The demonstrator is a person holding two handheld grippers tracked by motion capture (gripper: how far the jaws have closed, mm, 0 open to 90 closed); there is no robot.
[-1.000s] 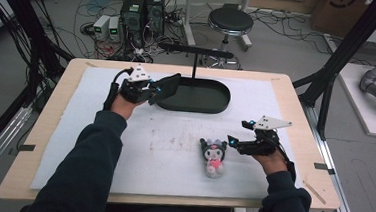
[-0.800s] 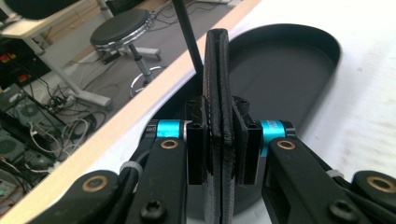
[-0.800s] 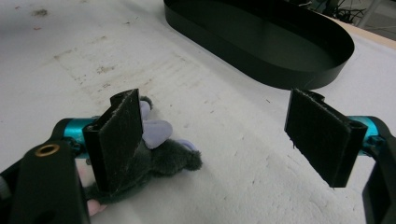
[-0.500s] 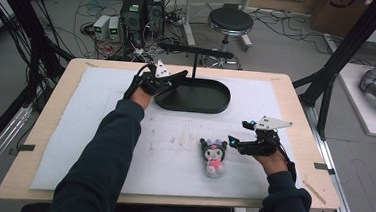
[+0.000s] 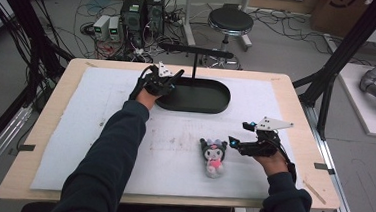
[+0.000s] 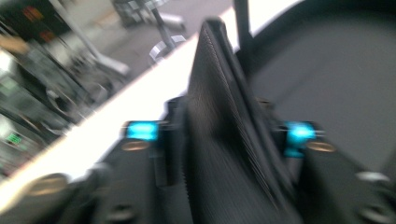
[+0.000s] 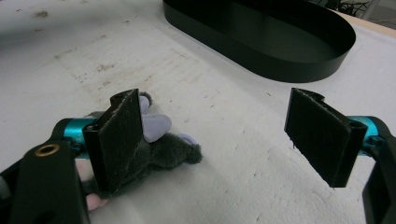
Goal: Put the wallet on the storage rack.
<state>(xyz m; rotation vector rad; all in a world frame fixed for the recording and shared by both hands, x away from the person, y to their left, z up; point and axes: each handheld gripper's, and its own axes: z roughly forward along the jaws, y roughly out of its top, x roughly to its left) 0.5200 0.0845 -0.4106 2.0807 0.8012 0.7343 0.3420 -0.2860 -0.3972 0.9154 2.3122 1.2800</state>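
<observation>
light wooden table (image 5: 49, 126) under a scuffed white mat (image 5: 94, 129); cluttered lab floor beyond with cables, computer boxes (image 5: 142, 10) and a round black stool (image 5: 230, 21).

nearest, at about 5 o'clock on the mat: small grey-and-pink plush toy (image 5: 213, 157), lying flat. right gripper (image 5: 233, 142) just beside it at its 3 o'clock, held low and level; jaws stand wide apart, nothing between them. in the right gripper view one black pad (image 7: 119, 135) sits in front of the plush toy (image 7: 161, 149), whether touching it i cannot tell; other pad over bare mat.

farther, toward 12 o'clock: shallow black oval tray (image 5: 211, 105) with an upright post carrying a black crossbar (image 5: 196, 51). left gripper (image 5: 174, 80) at the tray's 9 o'clock end, over its rim. its jaws have just been opening; a flat dark textured piece (image 6: 224, 140) stands between them in the blurred left gripper view, whether still pinched i cannot tell.
</observation>
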